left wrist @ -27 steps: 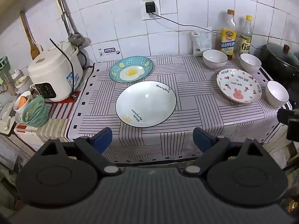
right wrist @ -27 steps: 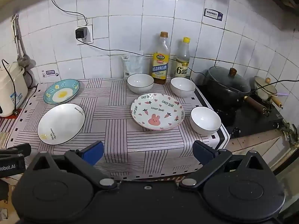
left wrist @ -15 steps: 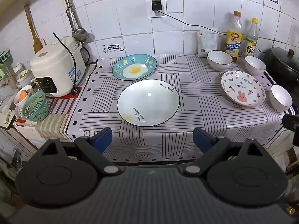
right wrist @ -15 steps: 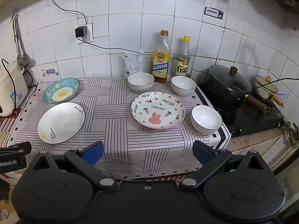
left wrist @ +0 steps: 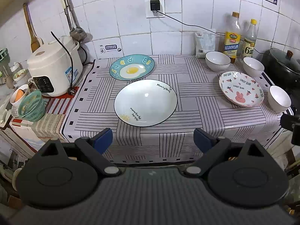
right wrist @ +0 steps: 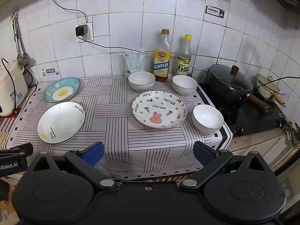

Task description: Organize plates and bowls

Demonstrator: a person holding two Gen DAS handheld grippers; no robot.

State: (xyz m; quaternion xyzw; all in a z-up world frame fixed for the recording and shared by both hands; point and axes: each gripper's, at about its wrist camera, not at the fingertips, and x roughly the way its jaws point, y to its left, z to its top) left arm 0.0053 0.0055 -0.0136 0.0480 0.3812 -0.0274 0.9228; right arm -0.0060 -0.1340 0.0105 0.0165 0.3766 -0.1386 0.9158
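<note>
Task not begun, by appearance: three plates and three bowls lie unstacked on the striped cloth. Left gripper and right gripper both stand apart, empty. White plate sits at 12 o'clock of the left gripper; bunny plate likewise for the right. Only the left view shows the green basket; only the right shows the small pot.

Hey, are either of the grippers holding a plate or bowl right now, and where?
Nothing is held: the left gripper and right gripper are both open and empty.

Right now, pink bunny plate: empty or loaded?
Empty. The pink bunny plate sits upright on the striped tablecloth, its whole printed face bare.
</note>
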